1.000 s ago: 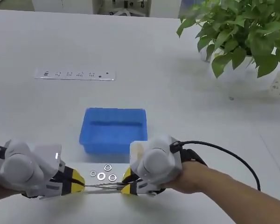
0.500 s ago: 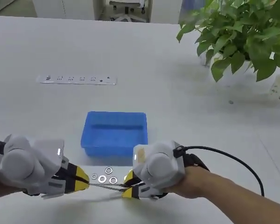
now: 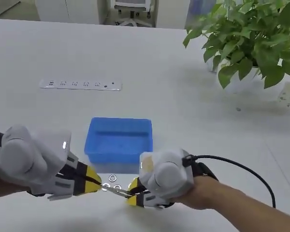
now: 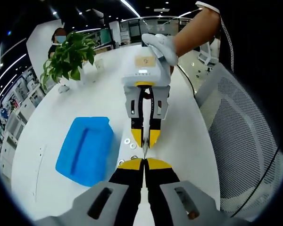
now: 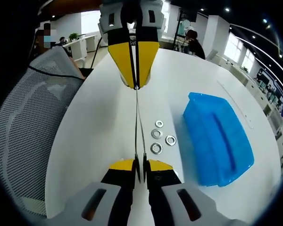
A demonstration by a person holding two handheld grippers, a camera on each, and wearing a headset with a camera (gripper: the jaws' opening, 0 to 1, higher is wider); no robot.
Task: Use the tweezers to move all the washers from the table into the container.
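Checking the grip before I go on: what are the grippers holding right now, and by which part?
Both hold the tweezers: left gripper shut on one end, right gripper on the other.

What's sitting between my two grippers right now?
The tweezers span the gap, one end clamped in the right gripper, the other in the left gripper; the right gripper view shows it. The washers lie beside that line, toward the container.

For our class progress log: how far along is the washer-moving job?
Done: nothing; no washer shows inside the blue container. In hand: the left gripper and right gripper each clamp one end of the tweezers. To do: all four washers lie on the table beside it.
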